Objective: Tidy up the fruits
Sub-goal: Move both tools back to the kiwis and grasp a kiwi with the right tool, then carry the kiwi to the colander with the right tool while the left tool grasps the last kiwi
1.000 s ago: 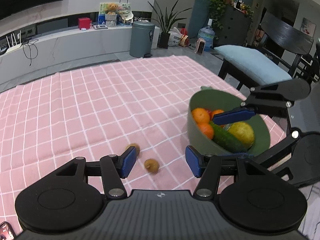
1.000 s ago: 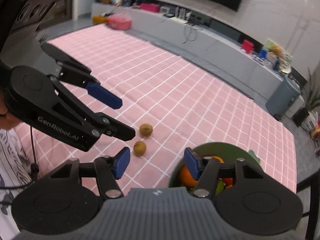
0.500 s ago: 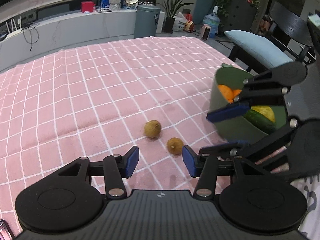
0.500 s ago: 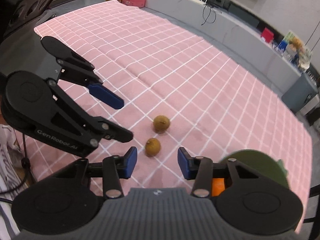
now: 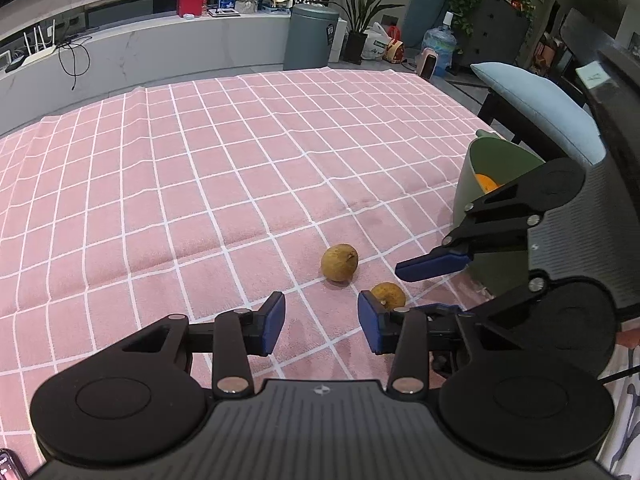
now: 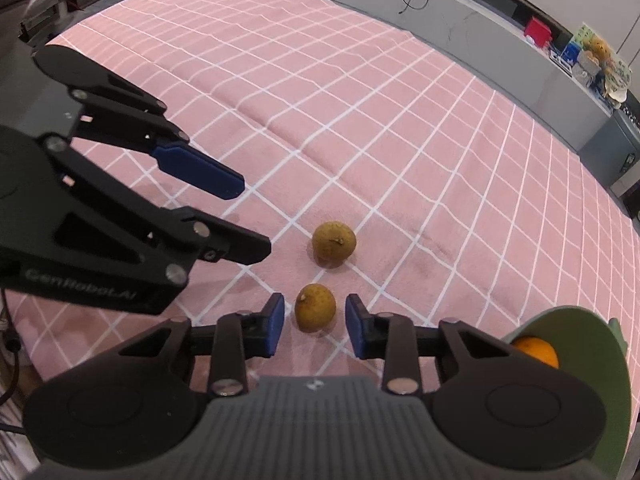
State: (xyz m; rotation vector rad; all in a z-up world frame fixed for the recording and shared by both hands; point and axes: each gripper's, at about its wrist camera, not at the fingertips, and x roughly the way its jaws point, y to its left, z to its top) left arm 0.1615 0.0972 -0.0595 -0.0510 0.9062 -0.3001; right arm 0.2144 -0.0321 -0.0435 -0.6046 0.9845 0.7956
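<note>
Two small brown round fruits lie on the pink checked tablecloth (image 5: 200, 184). The nearer fruit (image 6: 315, 307) sits between the open fingers of my right gripper (image 6: 315, 325), touching neither pad. The farther fruit (image 6: 334, 244) lies just beyond it. In the left wrist view the farther fruit (image 5: 339, 262) lies ahead of my open, empty left gripper (image 5: 321, 322), and the nearer fruit (image 5: 387, 295) is by its right fingertip. A green bowl (image 5: 500, 160) with an orange (image 5: 485, 183) stands at the right, partly hidden by the right gripper.
The bowl also shows at the lower right of the right wrist view (image 6: 580, 332). A dark chair with a light blue cushion (image 5: 536, 108) stands past the table's right edge. A grey counter (image 5: 160, 48) runs behind the table.
My right gripper has moved from over the bowl to the nearer fruit and now straddles it. My left gripper has moved forward toward the two fruits.
</note>
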